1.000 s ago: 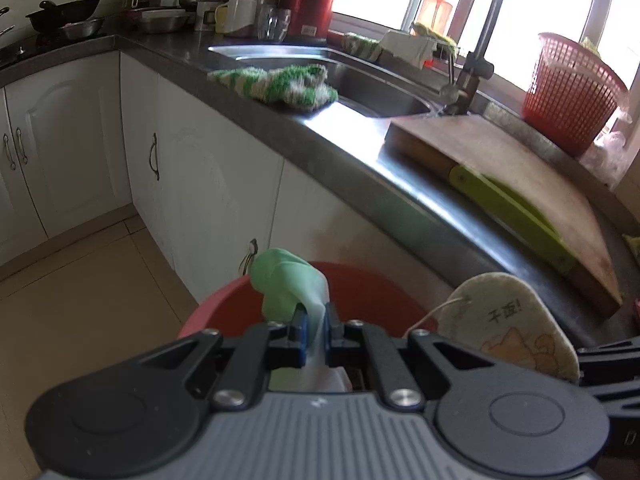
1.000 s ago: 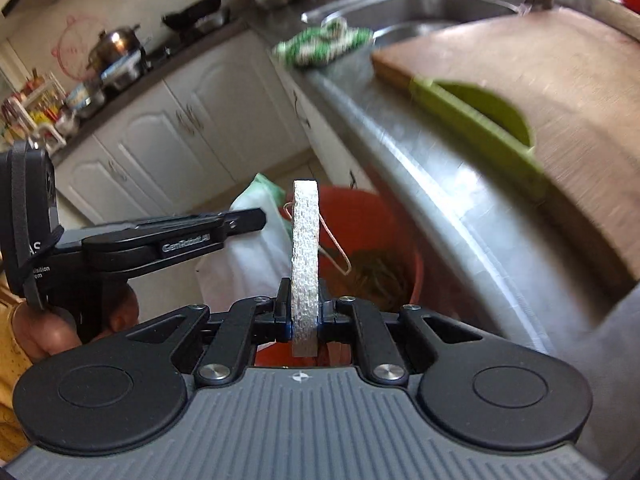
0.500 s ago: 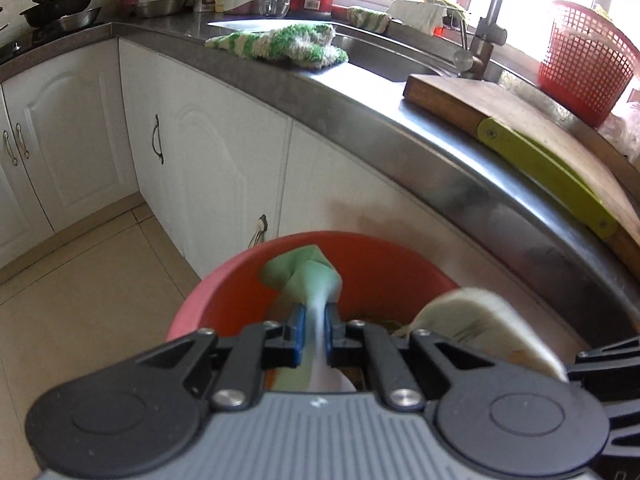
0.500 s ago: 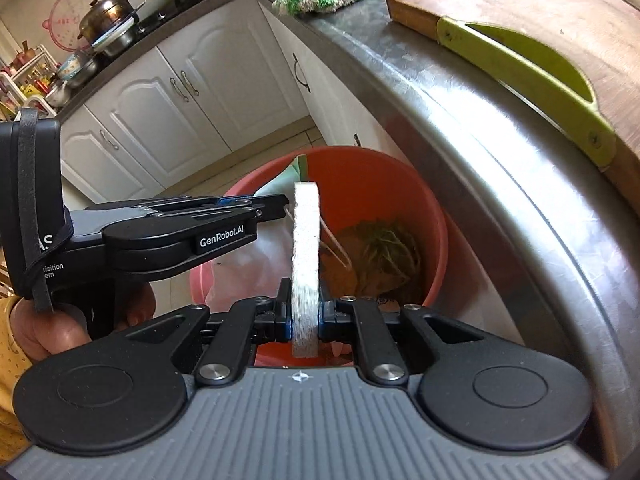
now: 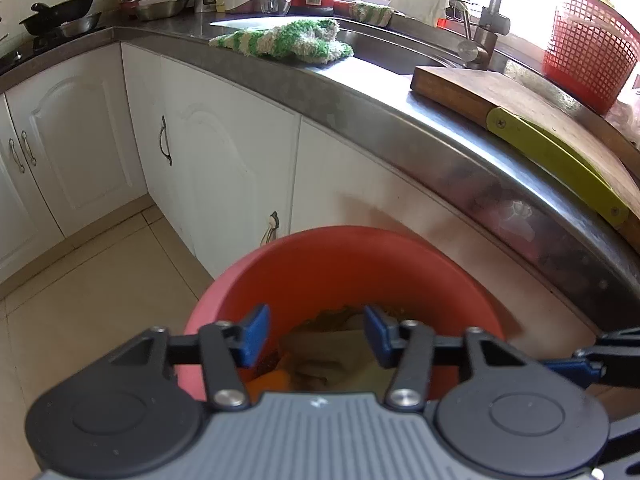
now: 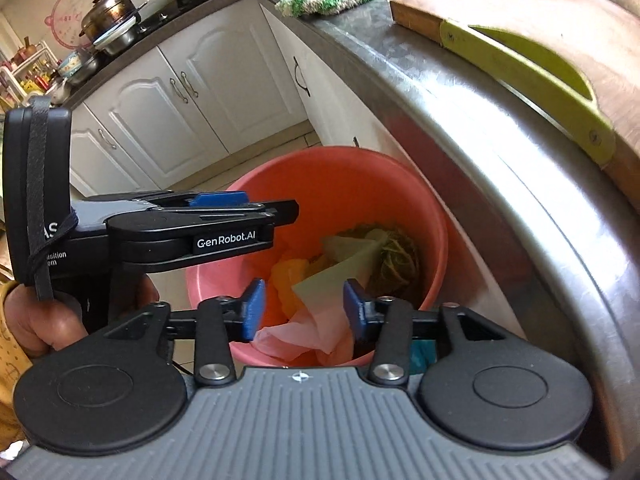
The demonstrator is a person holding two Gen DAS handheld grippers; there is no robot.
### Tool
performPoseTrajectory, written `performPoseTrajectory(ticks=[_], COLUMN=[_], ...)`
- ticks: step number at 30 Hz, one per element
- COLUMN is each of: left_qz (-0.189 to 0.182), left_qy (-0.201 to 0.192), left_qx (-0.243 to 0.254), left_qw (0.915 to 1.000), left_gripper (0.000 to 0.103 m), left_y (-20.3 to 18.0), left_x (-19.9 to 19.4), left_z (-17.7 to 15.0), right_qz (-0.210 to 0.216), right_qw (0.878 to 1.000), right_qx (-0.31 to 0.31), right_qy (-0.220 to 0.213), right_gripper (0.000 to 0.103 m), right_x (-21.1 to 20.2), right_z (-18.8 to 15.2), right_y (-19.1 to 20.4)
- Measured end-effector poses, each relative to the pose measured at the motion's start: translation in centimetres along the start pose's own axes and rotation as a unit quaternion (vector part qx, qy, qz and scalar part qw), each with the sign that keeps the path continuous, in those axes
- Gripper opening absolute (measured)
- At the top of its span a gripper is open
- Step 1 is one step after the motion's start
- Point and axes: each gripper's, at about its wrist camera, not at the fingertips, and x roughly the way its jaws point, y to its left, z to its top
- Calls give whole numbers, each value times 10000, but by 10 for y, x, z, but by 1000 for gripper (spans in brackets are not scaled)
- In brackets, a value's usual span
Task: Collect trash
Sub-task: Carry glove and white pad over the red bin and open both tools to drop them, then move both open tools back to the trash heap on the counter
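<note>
A red trash bucket [image 5: 320, 256] [image 6: 360, 176] stands on the floor against the white cabinets. Both grippers hover over its mouth. My left gripper [image 5: 316, 334] has its jaws opening, with nothing between the blue pads; in the right wrist view it reaches in from the left as a black tool [image 6: 240, 208] in a hand [image 6: 36, 320]. The jaws of my right gripper [image 6: 304, 306] are opening too and hold nothing. Inside the bucket lie a pale green wrapper [image 6: 340, 264], orange scraps [image 6: 288, 276], a pink bag [image 6: 304, 332] and vegetable waste [image 6: 396, 256].
A steel counter edge [image 5: 440, 140] overhangs the bucket on the right. On it sit a wooden cutting board [image 5: 500, 96] with a yellow-green handle, a green-and-white cloth [image 5: 288, 40], the sink and a red basket [image 5: 588, 60]. Tiled floor [image 5: 80, 300] lies to the left.
Both grippers opened. The green wrapper left the left jaws and the white round pad left the right jaws; both are gone from between the pads, and trash now lies in the bucket.
</note>
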Motion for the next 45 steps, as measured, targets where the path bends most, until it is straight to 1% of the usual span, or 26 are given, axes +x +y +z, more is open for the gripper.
performPoseTrajectory(ticks=[1, 2, 4, 6, 8, 10, 12, 14, 15, 16, 20, 26, 30, 32, 36, 38, 45], left_qz=[21, 40, 69, 68, 84, 118, 129, 113, 112, 107, 130, 160, 153, 142, 149, 132, 78], left_qy=[-11, -18, -31, -57, -76, -79, -93, -128, -142, -162, -235, -307, -344, -357, -385, -405, -494], left_qx=[25, 51, 86, 88, 111, 136, 157, 136, 121, 119, 173, 260, 303, 336, 396, 423, 534], left_qw=[10000, 10000, 9999, 9999, 9999, 9998, 9998, 9998, 9998, 9997, 9995, 9991, 9988, 9987, 9984, 9982, 9973], left_gripper=[60, 62, 71, 77, 80, 85, 86, 90, 92, 92, 94, 94, 94, 94, 94, 94, 94], left_y=[-1, -2, -3, -4, -5, -6, -8, -8, -8, -8, -13, -21, -26, -29, -35, -38, -51], left_x=[-1, -2, -4, -8, -10, -12, -15, -19, -21, -22, -29, -39, -44, -47, -51, -54, -65], left_z=[1, 1, 2, 4, 5, 7, 8, 9, 10, 11, 14, 17, 19, 19, 21, 21, 23], right_qz=[-23, -47, -86, -101, -107, -133, -165, -224, -247, -283, -335, -402, -474, -424, -538, -522, -686], right_qw=[10000, 9999, 9998, 9996, 9993, 9989, 9983, 9973, 9969, 9963, 9948, 9933, 9920, 9913, 9887, 9877, 9810], right_qx=[-43, -70, -91, -99, -99, -100, -131, -196, -219, -238, -275, -216, -87, -12, 2, 82, 418], right_qy=[-46, -98, -181, -253, -342, -441, -546, -669, -718, -777, -926, -1059, -1170, -1246, -1397, -1474, -1766], right_gripper=[62, 65, 68, 71, 75, 77, 82, 90, 92, 95, 97, 99, 99, 99, 100, 100, 100], right_x=[-3, -5, -8, -13, -21, -27, -32, -39, -41, -44, -52, -63, -67, -71, -78, -82, -98], right_z=[0, 0, 1, 0, -4, -4, -7, -9, -11, -11, -15, -23, -24, -25, -30, -32, -42], right_y=[0, 1, 3, 1, -3, -3, -6, -7, -8, -8, -13, -28, -29, -32, -31, -34, -50])
